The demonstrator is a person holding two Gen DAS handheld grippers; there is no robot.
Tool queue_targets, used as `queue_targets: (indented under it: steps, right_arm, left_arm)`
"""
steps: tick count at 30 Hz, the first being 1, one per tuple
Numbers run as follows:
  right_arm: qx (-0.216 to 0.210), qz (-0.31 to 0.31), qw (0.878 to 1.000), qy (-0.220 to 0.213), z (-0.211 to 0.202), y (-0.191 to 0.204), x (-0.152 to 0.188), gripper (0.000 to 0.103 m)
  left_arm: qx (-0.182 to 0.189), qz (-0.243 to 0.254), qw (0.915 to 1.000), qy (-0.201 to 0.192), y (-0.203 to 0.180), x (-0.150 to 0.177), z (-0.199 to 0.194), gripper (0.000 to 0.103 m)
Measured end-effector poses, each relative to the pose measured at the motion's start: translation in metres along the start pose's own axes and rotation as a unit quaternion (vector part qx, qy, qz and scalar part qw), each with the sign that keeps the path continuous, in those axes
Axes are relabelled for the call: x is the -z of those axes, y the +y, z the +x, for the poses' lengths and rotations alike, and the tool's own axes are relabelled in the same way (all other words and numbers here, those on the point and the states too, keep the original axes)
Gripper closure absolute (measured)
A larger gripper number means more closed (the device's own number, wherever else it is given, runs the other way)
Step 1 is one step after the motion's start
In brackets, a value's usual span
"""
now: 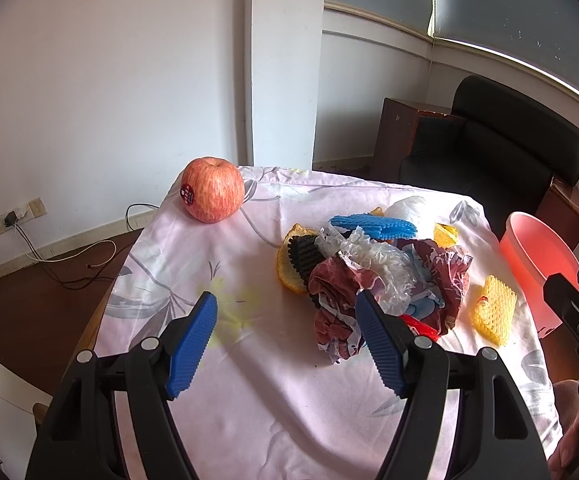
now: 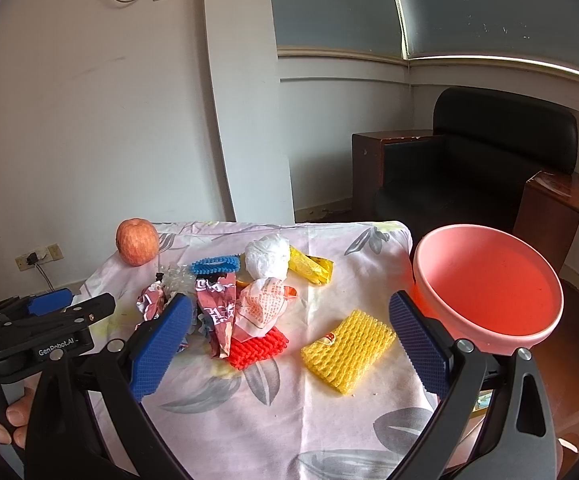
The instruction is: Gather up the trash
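The left claw point(image 1: 285, 320) is held wide open above the table point(image 1: 249, 400), gripping nothing, its right finger just in front of the trash heap point(image 1: 373, 276). The right claw point(image 2: 289, 344) is likewise spread wide and empty, with a yellow foam net point(image 2: 347, 350) seen between its fingers, lying apart from the heap on the side toward the pink bowl point(image 2: 489, 284). The heap, at the middle of the flowered cloth, is made up of a crumpled maroon wrapper point(image 2: 217, 308), clear plastic film point(image 1: 369, 256), a blue foam net point(image 1: 373, 226), a red foam net point(image 2: 257, 346), a white printed wrapper point(image 2: 263, 306), a white plastic wad point(image 2: 267, 256) and a yellow packet point(image 2: 309, 268). An apple point(image 1: 212, 189) is seen well beyond the heap, at the table's far left corner. The bowl is placed at the table's right edge, well apart from the heap.
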State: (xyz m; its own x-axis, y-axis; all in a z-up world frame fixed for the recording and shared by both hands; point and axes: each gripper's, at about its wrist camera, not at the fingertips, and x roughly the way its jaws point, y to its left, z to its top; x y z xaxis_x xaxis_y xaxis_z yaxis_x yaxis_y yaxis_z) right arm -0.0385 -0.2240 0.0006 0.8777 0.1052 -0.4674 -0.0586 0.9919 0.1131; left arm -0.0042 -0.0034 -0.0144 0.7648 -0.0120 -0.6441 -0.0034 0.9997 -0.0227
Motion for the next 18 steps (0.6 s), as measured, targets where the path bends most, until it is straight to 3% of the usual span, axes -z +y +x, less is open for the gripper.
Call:
queue_targets:
  steps: [14,18]
  right_arm:
    - [-0.003,0.003,1.000,0.018,0.007,-0.004,0.006,0.005]
    - [-0.003,0.006,1.000,0.030,0.011,-0.008,0.011,0.010]
  left_arm:
    - [0.010,-0.004,0.9998,0.016,0.011,0.000,0.013,0.032]
    - [0.016,-0.010,0.9995,0.024,0.015,0.002,0.018,0.032]
